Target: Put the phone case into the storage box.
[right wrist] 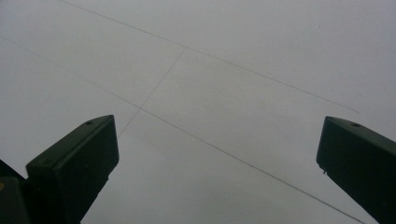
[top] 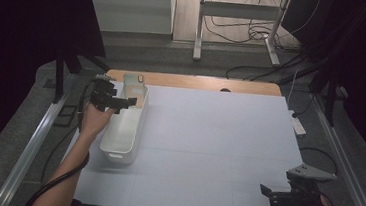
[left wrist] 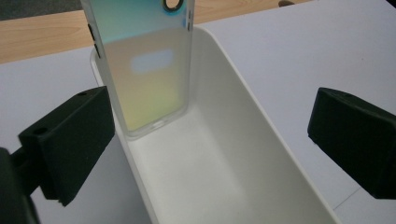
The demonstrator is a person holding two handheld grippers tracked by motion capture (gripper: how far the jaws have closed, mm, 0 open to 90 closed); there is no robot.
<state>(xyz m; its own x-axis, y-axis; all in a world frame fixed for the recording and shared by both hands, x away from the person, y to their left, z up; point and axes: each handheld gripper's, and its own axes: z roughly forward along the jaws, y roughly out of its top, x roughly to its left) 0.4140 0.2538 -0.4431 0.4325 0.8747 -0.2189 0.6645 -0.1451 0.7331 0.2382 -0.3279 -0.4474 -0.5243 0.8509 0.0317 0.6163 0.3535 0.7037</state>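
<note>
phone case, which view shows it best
The left gripper view: the phone case stands close up, leaning in the white bin's far end. In the high view it's small and distant. The right gripper view looks at the table.

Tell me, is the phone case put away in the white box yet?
Looks nearly done: the phone case stands inside the white box, leaning on its far end wall. The left tool hovers over the box, jaws open, holding nothing. The right tool waits open above the bare table. Probably only pulling the left tool away remains.
</note>
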